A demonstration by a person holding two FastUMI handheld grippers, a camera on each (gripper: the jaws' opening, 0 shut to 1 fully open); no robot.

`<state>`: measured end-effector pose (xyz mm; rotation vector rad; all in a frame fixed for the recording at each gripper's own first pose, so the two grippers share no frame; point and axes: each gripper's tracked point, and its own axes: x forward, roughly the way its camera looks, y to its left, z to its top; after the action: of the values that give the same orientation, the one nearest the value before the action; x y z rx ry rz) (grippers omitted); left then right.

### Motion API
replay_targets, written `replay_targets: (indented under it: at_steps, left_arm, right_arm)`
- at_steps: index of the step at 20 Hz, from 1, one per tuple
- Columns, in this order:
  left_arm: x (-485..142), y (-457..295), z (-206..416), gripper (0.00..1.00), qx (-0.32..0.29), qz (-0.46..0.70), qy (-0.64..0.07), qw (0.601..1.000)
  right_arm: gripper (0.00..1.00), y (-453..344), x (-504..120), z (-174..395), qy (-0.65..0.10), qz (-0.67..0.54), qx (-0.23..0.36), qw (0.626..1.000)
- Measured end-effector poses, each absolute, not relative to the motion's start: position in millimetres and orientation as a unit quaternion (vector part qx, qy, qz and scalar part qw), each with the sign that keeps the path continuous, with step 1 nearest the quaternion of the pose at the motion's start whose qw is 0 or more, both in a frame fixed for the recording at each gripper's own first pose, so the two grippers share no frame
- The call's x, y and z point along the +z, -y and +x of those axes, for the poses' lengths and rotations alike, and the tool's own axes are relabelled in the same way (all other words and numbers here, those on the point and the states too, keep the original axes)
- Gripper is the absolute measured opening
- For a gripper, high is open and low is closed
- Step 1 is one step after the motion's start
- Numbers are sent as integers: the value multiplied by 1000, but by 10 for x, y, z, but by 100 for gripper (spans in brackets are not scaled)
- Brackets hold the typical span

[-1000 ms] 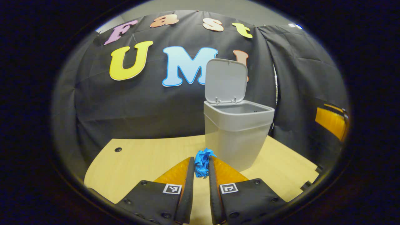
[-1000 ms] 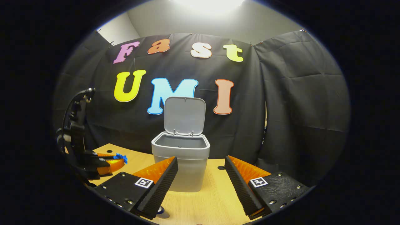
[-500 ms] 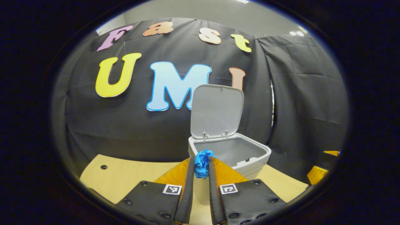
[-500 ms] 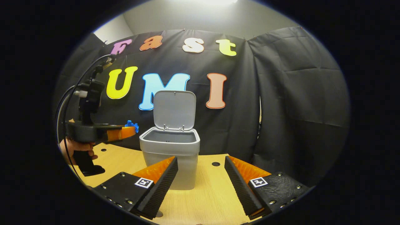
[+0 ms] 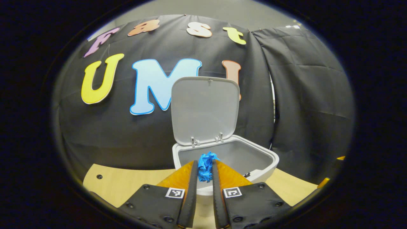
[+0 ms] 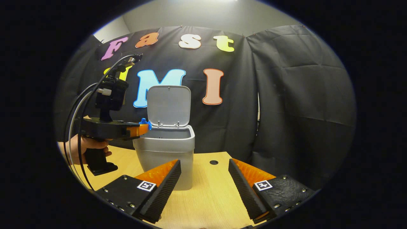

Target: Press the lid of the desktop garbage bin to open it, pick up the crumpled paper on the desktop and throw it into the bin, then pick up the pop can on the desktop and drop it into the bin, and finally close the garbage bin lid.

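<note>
Both fingers of my left gripper (image 5: pixel 204 178) pinched the crumpled paper (image 5: pixel 206 165) at the bin (image 5: pixel 254 173) rim, lid (image 5: pixel 205 111) up; my right gripper (image 6: pixel 203 190) hung spread — releasing there risked the wad clipping the rim, falling outside.

1. The place was a recording booth set up indoors, not a lived-in home: black cloth (image 6: pixel 295 95) hung as its wall on the back and right side, creased and pinned along its top edge.
2. Above the cloth a plain pale wall (image 6: pixel 203 16) rose towards a bright ceiling light, as in an office or lab room.
3. A light wooden desk (image 6: pixel 210 197) stood against the cloth, with small round holes in its top.
4. A small grey garbage bin (image 6: pixel 165 152) stood on the desk as a staged household prop.
5. A person's hand (image 6: pixel 84 144) held a cabled hand-held gripper (image 6: pixel 143 127) with a camera mounted on it, marking a data-collection setup.
</note>
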<state>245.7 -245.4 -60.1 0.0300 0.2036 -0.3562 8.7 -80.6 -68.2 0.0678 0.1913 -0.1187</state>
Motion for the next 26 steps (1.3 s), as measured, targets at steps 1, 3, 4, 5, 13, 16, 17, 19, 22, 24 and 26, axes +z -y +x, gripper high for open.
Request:
replay_targets:
  at_steps: [1, 3, 4, 5, 13, 16, 17, 19, 22, 24, 26]
  left_arm:
    - [-631, 2465, 2461, 34, -177, 14, -105, 978]
    - [-667, 2466, 2480, 39, -177, 8, -109, 978]
    - [-671, 2456, 2476, 45, -178, 5, -110, 978]
    - [-653, 2451, 2472, 51, -180, 1, -107, 978]
    - [-511, 2404, 2352, 99, -181, -31, -93, 979]
    - [-418, 2246, 2250, 98, -169, -35, -84, 981]
    - [-368, 2180, 2208, 97, -164, -36, -78, 983]
    - [-267, 2031, 2103, 98, -154, -38, -63, 985]
    - [-178, 1838, 1917, 98, -143, -40, -51, 988]
    - [-172, 1683, 1792, 98, -131, -34, -48, 990]
    - [-168, 1524, 1662, 98, -119, -31, -46, 991]
  right_arm:
    - [96, 818, -689, 73, -96, 33, -63, 993]
    - [96, 845, -699, 52, -98, 30, -68, 992]
    - [96, 845, -692, 56, -98, 30, -70, 992]
    - [96, 841, -698, 39, -98, 31, -70, 992]
    - [97, 594, -684, 63, -96, 34, -44, 994]
    - [96, 459, -649, 61, -87, 32, -22, 996]
    - [96, 429, -665, 58, -85, 32, -15, 996]
    - [97, 322, -688, 50, -86, 35, 2, 996]
    - [97, 136, -742, 34, -94, 44, 32, 994]
    - [96, -35, -812, -3, -103, 49, 55, 992]
    - [97, -227, -917, -47, -117, 49, 83, 988]
